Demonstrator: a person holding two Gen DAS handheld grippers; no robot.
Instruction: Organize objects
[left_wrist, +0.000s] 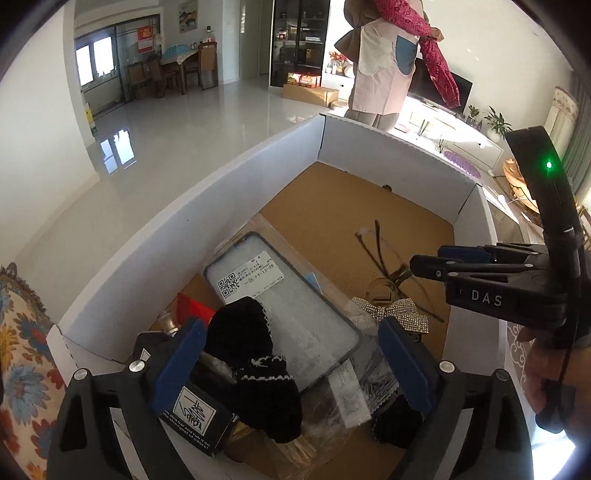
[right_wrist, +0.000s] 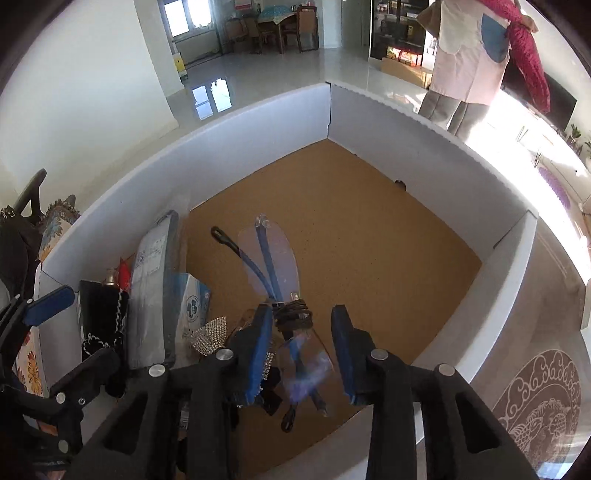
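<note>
White cardboard walls form the box (right_wrist: 258, 122), and its floor is brown cork. The left gripper (left_wrist: 291, 365) hangs over the near left corner with its blue fingers (left_wrist: 177, 365) spread wide, grasping nothing. Between them lies a black sock (left_wrist: 255, 354) on top of a phone case (left_wrist: 295, 306) in clear wrapping. A small black carton (left_wrist: 199, 417) sits just beside the left finger. A rhinestone bow (left_wrist: 391, 314) lies near the case, on the cork.

The right gripper (right_wrist: 301, 350) is also released, its jaws apart over a pair of clear glasses (right_wrist: 273, 258) with blue arms. The glasses lie on the cork near the middle of the box; the near lens looks blurred, so I cannot tell if a finger touches it. A person (right_wrist: 469, 55) in a pink apron stands beyond the box.
</note>
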